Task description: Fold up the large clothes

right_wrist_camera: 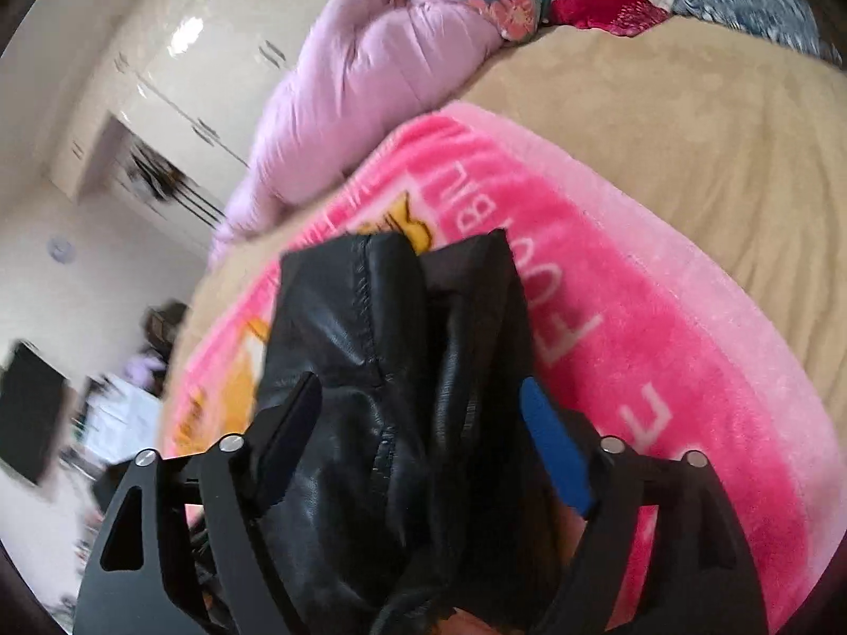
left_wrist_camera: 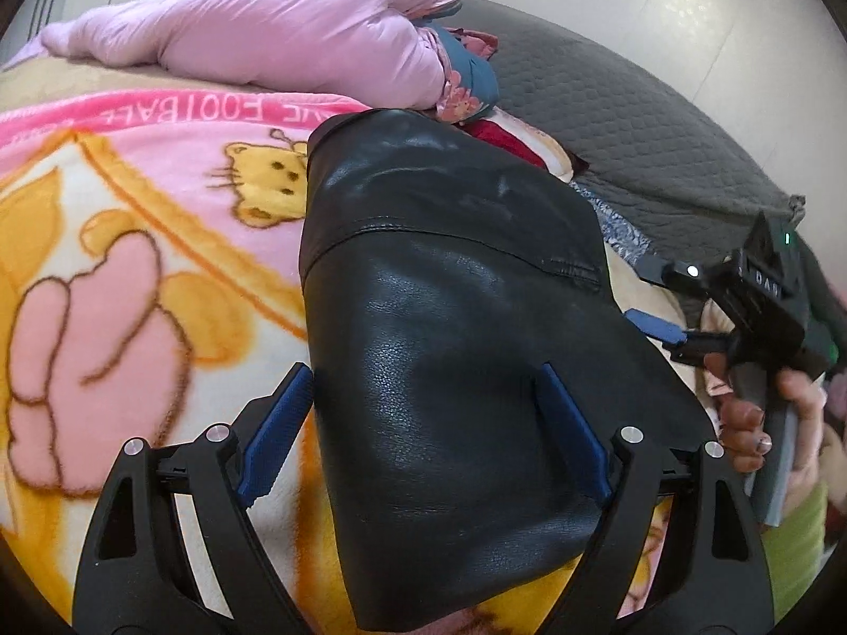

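A black leather garment [left_wrist_camera: 455,317], folded into a thick stack, lies on a pink cartoon blanket [left_wrist_camera: 132,264]. My left gripper [left_wrist_camera: 423,370] is open and straddles the stack's near end: its left finger sits just off the left edge and its right finger rests on top of the leather. At the stack's right edge a hand holds my right gripper [left_wrist_camera: 643,296], fingers apart, tips at the leather. In the right wrist view, the bunched garment [right_wrist_camera: 370,349] fills the gap of the open right gripper [right_wrist_camera: 421,383], and the fingers [right_wrist_camera: 550,444] stand wide.
A lilac duvet [left_wrist_camera: 275,26] and floral pillows [left_wrist_camera: 466,79] are heaped at the far end of the bed. A grey quilted cover [left_wrist_camera: 609,106] lies at the right. Beige sheet [right_wrist_camera: 661,121] surrounds the blanket. White wardrobes [right_wrist_camera: 174,53] stand beyond the bed.
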`<state>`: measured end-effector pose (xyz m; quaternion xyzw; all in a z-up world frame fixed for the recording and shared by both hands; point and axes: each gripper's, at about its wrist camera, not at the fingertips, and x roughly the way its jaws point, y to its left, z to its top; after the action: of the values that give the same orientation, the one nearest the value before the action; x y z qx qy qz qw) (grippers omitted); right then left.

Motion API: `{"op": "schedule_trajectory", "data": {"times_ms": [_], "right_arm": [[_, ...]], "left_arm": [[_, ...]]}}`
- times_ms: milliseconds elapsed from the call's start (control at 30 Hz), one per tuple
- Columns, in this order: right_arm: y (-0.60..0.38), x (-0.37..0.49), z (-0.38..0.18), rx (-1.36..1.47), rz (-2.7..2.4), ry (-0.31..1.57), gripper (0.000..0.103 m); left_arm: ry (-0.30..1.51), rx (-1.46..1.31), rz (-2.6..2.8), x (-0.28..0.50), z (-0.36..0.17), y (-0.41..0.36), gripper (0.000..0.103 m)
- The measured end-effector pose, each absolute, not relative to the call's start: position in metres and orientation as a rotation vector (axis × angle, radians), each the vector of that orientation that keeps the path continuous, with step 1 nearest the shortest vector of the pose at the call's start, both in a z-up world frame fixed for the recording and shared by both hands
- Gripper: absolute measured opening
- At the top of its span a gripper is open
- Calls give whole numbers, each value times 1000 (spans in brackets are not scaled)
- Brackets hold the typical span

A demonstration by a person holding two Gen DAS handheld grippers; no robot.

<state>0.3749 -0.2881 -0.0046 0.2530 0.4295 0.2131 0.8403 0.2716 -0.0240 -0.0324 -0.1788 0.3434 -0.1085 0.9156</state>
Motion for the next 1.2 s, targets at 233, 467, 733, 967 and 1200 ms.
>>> {"op": "schedule_trajectory", "data": {"times_ms": [233, 467, 733, 967, 1200], "right_arm": [[-242, 372, -11, 331, 392, 874, 14], [-302, 367, -4, 528, 483, 750, 11], [-323, 376, -55, 631, 487, 846, 25], [-308, 360, -39, 507, 400, 813, 38], [-307, 348, -27, 477, 377, 769, 58]], "left_arm": [[715, -316, -185, 274, -31, -32, 78], [686, -277, -151, 275, -10, -31, 81], [748, -302, -196, 284, -30, -44, 83], [744, -282, -196, 279, -29, -51, 87], [736, -261, -190, 276, -25, -55, 87]]}}
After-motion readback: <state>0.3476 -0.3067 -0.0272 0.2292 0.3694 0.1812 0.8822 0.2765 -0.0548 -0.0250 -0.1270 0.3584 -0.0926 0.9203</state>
